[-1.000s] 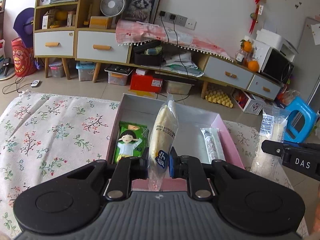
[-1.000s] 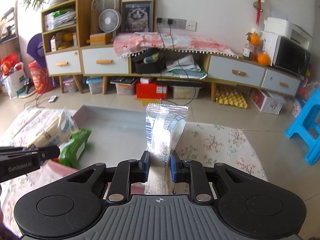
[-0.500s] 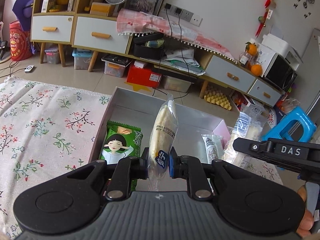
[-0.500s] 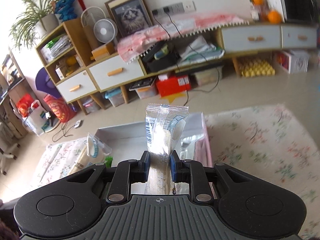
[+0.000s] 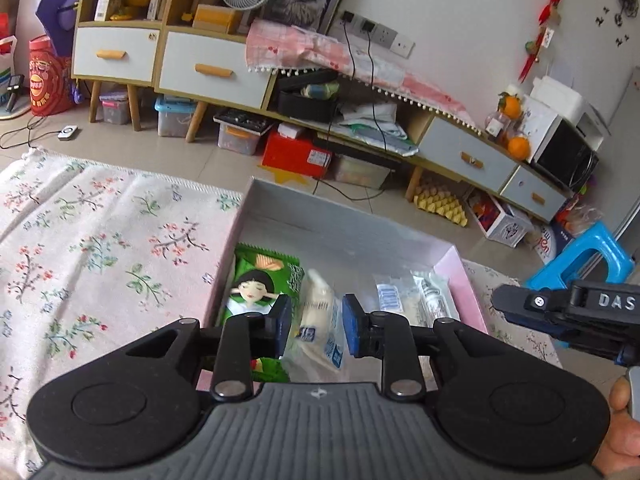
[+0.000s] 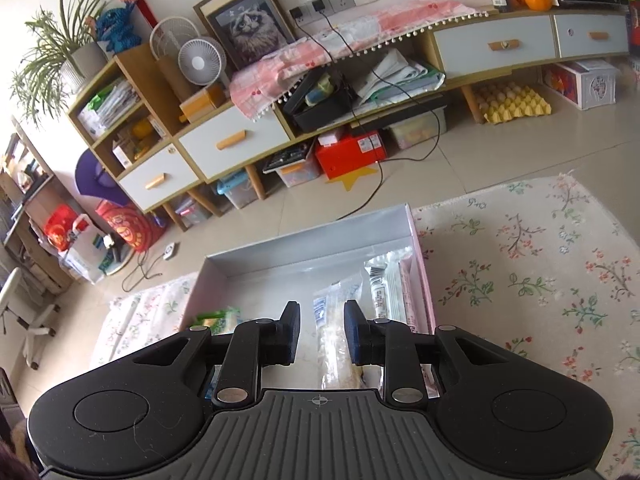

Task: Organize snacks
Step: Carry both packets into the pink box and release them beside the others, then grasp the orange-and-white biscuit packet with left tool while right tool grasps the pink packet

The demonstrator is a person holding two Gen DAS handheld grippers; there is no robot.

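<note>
A grey box with a pink outer wall (image 5: 348,216) sits on the floral cloth. My left gripper (image 5: 314,326) hangs over it with its jaws opening; a cream bread packet (image 5: 316,312) lies in the box between the pads, untouched. A green snack packet (image 5: 260,284) lies to its left and two clear packets (image 5: 400,300) to its right. My right gripper (image 6: 320,330) is also opening over the box (image 6: 304,244). A clear packet with a pale snack (image 6: 336,344) lies loose under it, beside a labelled clear packet (image 6: 380,288).
The floral cloth (image 5: 100,248) spreads left of the box and also to its right (image 6: 520,272). Beyond it are tiled floor, a low cabinet (image 5: 208,68) with cables, and a blue stool (image 5: 584,256). A person's hand (image 5: 620,432) holds the right gripper's handle.
Both grippers went from shut on upright packets to parted jaws. The bread packet and the clear packet dropped flat into the box. The right gripper rolled and moved over the box.
</note>
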